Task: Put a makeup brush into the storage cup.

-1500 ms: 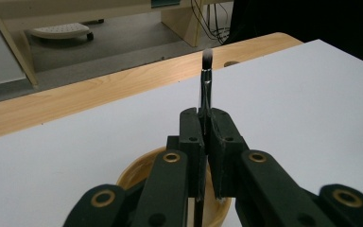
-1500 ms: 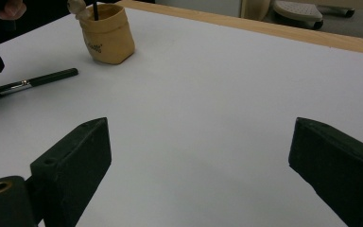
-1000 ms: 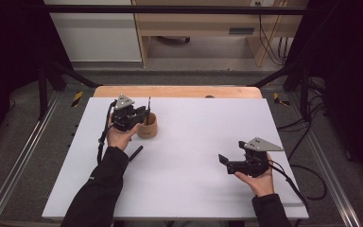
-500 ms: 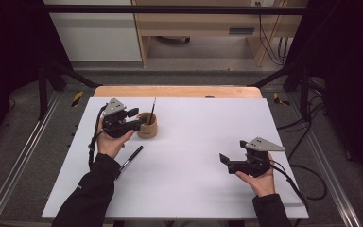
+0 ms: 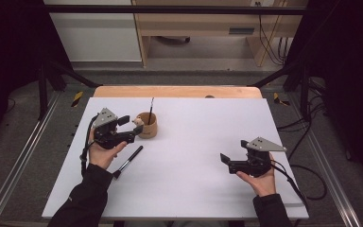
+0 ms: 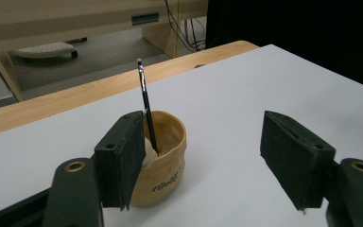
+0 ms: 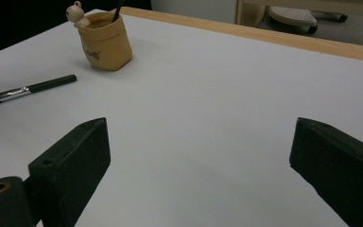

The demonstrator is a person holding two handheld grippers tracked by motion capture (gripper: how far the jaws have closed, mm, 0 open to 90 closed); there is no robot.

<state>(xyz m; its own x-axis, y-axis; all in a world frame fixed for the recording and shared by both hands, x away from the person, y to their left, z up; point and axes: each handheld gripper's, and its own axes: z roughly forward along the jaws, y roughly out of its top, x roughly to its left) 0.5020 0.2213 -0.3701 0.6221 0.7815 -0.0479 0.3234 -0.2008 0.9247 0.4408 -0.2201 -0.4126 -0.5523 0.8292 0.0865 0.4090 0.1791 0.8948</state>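
On the white table point(image 5: 194, 156), the tan cup point(image 5: 147, 126) stood far left with a thin brush point(image 5: 151, 109) upright inside, and a second brush point(image 5: 127, 161) lay near it. The left gripper point(image 5: 128, 128), just left of the cup, had just been opening its jaws with nothing between them. It was judged that they should be kept wide while drawn away so the cup was not tipped; the right gripper point(image 5: 227, 161) was held open and empty, near right.

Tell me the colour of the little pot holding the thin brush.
The pot is tan, with small dark lettering on its side; the left gripper view shows it best.

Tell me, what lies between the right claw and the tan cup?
Only bare white table lies between the right claw and the tan cup, in the right gripper view; the black brush lies aside.
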